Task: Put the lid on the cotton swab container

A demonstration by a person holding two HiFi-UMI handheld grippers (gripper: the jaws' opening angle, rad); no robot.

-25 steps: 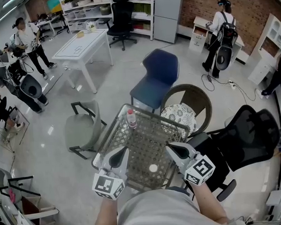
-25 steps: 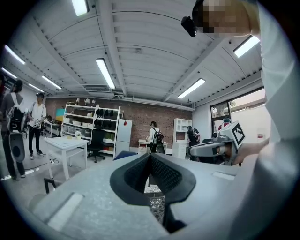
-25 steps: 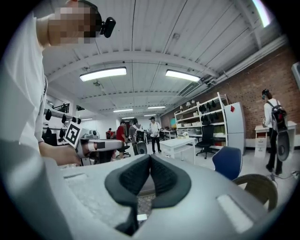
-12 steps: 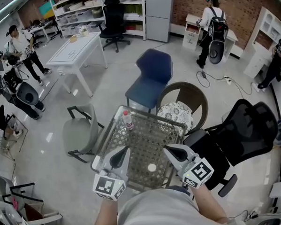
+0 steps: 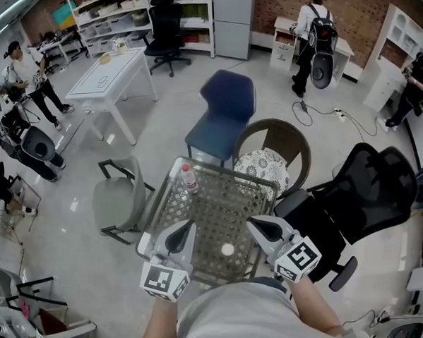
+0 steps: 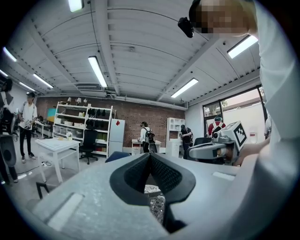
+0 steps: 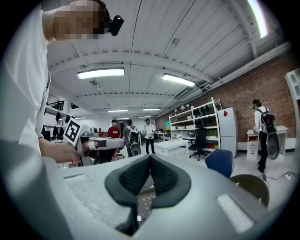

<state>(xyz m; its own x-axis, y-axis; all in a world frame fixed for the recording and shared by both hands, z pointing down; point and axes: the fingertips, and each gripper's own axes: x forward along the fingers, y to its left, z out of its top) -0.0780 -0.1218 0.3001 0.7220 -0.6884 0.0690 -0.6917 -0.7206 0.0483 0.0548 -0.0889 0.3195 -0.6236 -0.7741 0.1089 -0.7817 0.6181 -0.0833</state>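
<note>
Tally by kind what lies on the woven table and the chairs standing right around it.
chairs: 4 (blue chair, wicker chair, grey chair, black office chair)
bottle: 1
small white round object: 1
total: 6

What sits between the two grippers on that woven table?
In the head view, one small round white object lies on the woven table between the left gripper and the right gripper; it is too small to identify.

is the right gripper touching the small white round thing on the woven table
Apart. Head view: woven table top shows between right gripper and small white round thing.
</note>
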